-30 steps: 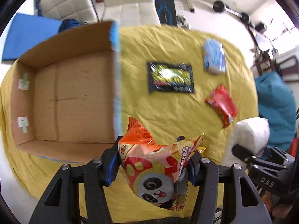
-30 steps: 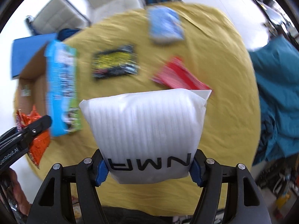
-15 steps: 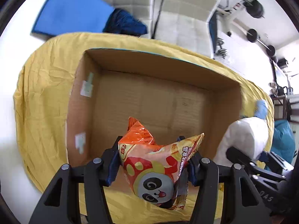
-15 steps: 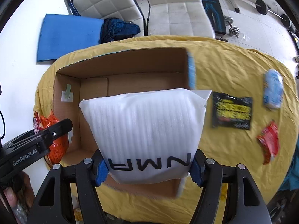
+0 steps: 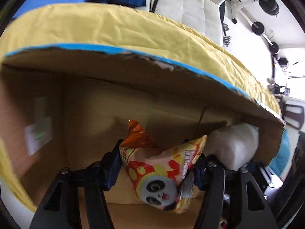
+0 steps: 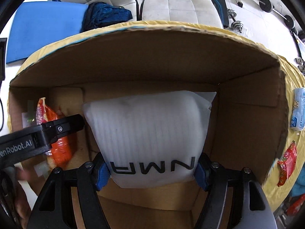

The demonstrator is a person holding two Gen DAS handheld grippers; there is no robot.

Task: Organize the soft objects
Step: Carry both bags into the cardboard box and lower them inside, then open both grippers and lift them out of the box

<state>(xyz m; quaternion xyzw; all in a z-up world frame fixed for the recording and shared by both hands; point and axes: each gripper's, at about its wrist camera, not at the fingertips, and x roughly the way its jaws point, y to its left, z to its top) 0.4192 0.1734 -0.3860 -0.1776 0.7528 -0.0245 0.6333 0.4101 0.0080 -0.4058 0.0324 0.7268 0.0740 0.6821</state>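
Both grippers down inside the cardboard box (image 6: 247, 114), each w/ a load. Left gripper (image 5: 158, 169) clamped on the panda snack bag (image 5: 162, 173), pinched across its width, bag's long axis running fwd along the fingers, orange top corner pointing at the far wall. Right gripper (image 6: 152, 171) clamped on the white foam pouch (image 6: 148, 133), held at its near end, pouch body extending fwd toward the far wall, top edge close to it; can't tell if touching.

Key relation: snack bag sits left of the pouch, side by side, left gripper's finger just beside the pouch's left edge in the right wrist view. Box floor is below/ahead of both loads; whether either touches the floor, can't tell.

Judgement: drop step is next. Just part the jaws and let both fall, no more travel needed. Risk: left finger snagging the pouch on the way out, tight gap.

Still outside on the yellow cloth (image 6: 293, 76): blue-white packet (image 6: 298, 112), red packet (image 6: 287, 164), right of box. Right arm nearer.
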